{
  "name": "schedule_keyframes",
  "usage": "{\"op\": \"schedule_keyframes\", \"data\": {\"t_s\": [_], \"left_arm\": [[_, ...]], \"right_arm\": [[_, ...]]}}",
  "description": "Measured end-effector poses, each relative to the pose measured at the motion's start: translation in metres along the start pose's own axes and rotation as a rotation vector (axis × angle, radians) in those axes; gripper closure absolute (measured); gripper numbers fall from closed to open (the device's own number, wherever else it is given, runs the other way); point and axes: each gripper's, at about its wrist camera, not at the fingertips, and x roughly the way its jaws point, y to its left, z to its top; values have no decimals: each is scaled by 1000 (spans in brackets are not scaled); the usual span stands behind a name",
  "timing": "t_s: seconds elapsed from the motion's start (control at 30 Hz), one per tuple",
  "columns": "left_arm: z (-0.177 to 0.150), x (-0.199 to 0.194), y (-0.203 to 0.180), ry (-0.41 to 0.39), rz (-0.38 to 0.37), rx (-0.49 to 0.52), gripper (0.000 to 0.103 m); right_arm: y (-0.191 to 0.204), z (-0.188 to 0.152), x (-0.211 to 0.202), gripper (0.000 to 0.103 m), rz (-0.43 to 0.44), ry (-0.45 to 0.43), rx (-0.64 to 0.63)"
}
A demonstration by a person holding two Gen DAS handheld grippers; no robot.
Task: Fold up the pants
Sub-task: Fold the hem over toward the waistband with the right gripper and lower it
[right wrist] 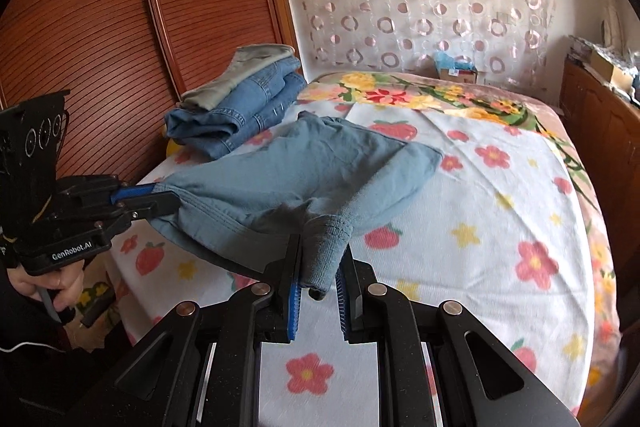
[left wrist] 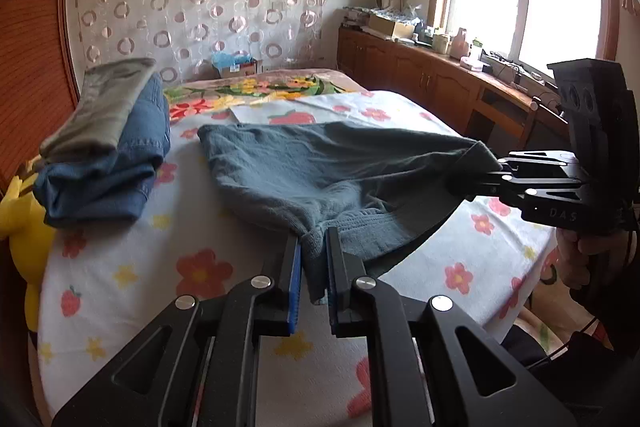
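Between the blue pads of the left hand-held gripper, one corner of the grey-blue pants is being pinched tight; the right hand-held gripper is clamping the neighbouring corner the same way. Both corners are hanging just above the bed, while the far half of the pants is lying flat on its flowered blanket. Near the bed's left edge, folded jeans are sitting in a stack under a grey garment, beside a yellow plush toy.
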Motion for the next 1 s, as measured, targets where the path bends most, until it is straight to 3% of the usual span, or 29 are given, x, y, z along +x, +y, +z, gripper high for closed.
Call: {"op": "schedule_keyframes", "data": {"t_s": [0.53, 1.0], "left_arm": [[-26, -14, -14, 27, -36, -14, 91], [-20, -20, -15, 19, -55, -7, 91]], "right_arm": [[1, -19, -8, 88, 26, 36, 42], [-5, -16, -10, 87, 18, 28, 56]]}}
